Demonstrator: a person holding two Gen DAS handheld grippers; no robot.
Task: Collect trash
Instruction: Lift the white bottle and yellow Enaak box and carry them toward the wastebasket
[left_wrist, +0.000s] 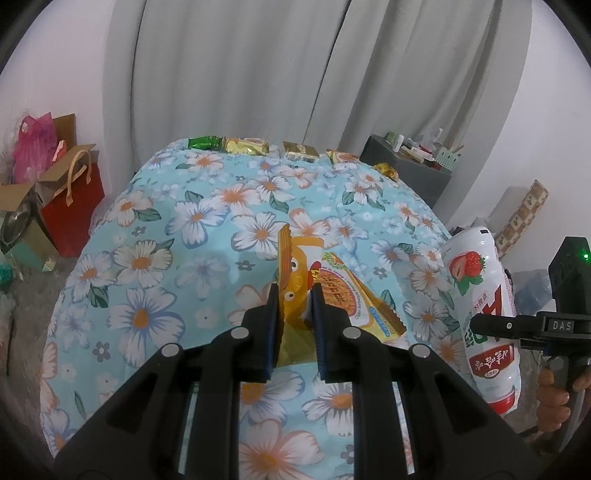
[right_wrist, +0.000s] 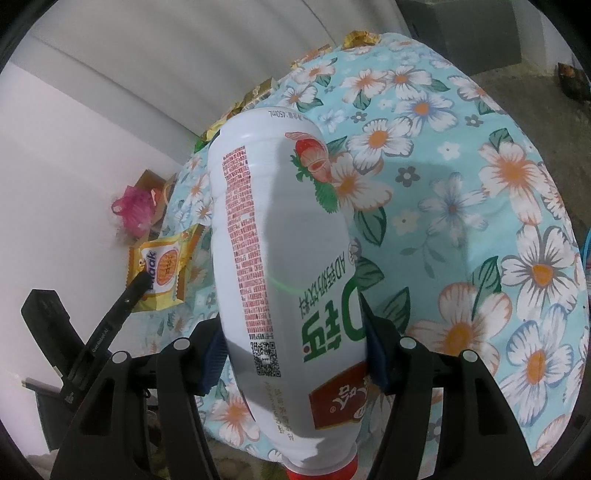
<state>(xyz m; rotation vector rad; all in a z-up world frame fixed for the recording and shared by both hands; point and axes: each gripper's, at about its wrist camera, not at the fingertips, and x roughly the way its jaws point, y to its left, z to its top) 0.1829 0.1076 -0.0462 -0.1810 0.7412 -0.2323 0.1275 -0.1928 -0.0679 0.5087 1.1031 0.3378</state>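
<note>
you had both pieces of trash lifted off the floral cloth (left_wrist: 155, 236): left gripper (left_wrist: 294, 295) pinched narrow on the yellow snack wrapper (left_wrist: 295, 266), right gripper (right_wrist: 295, 354) clamped wide around the white strawberry drink bottle (right_wrist: 280, 236), cap toward you. next move, as judged: carry both to a bin; none was visible. red gift bag (left_wrist: 77, 206) beside the table, contents not discernible.

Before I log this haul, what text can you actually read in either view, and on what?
"DAS": on the right gripper, seen from the left wrist.
"450mL": near the base of the white bottle.
"AD": in the green lettering on the bottle label.
QR code and red fine print on the bottle: too small to read.
Blue brand word on the yellow snack wrapper: blurred, unreadable.
</note>
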